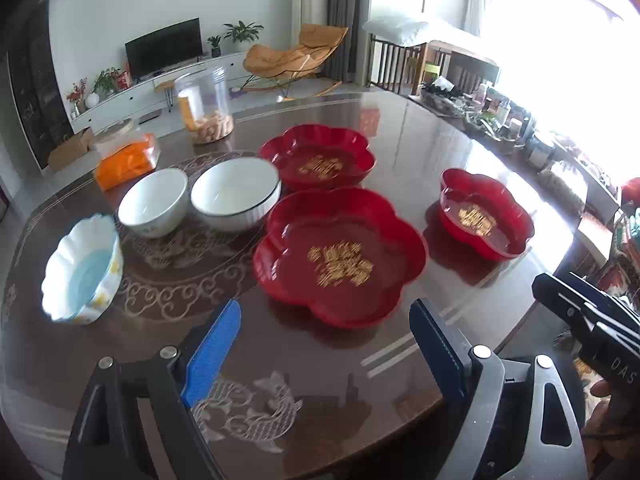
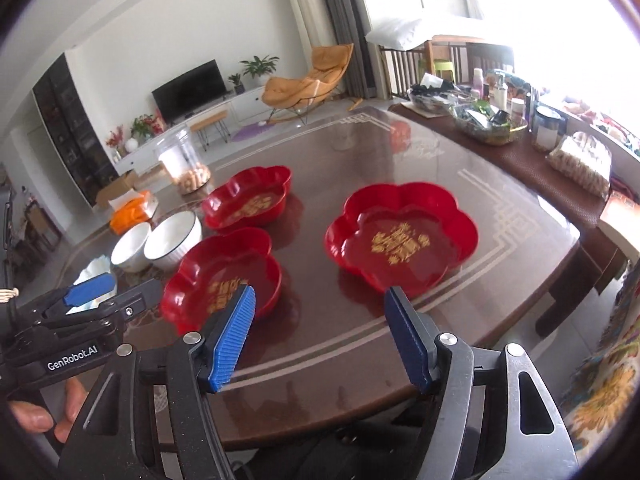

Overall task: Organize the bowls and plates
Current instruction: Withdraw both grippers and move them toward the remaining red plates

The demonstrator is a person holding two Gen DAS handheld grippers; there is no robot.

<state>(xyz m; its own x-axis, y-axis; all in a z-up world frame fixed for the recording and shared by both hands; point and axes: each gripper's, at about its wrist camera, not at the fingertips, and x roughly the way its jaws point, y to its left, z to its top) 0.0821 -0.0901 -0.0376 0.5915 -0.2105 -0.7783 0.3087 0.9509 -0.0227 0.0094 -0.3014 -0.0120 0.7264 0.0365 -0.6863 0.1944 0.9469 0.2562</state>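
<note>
Left hand-held gripper (image 1: 324,344) spread wide with nothing between the blue pads, hanging above the near edge of the counter (image 1: 328,408); seen from the right wrist view at lower left, printed "GenRobot.AI" on its black body, a hand (image 2: 44,412) around its grip. Right hand-held gripper (image 2: 320,332) likewise spread and empty, also over the near edge; from the left wrist view at far right, black, lettered "DAS", the rest cut off.

Just beyond the left gripper, a red flower-shaped plate (image 1: 340,256) with gold characters in its middle, too blurred to read. Behind that, toward the far edge, a second red plate (image 1: 318,158); well to the right, nearer the right edge, a third red plate (image 1: 486,214), the one straight ahead of the right gripper. Left of the red plates, two white bowls side by side: the ribbed one (image 1: 236,192) touching or nearly touching the near plate, the plainer one (image 1: 154,202) beside it. Toward the left edge, a scalloped white bowl with pale blue inside (image 1: 82,268).

Dark brown glossy counter with pale fish and scroll patterns. At the far left corner an orange packet (image 1: 126,160) and a clear jar (image 1: 206,104). Beyond: living room with a television (image 1: 164,46), an orange rocking chair (image 1: 296,54), potted plants, bright window, and a red wall hanging with unreadable gold writing
</note>
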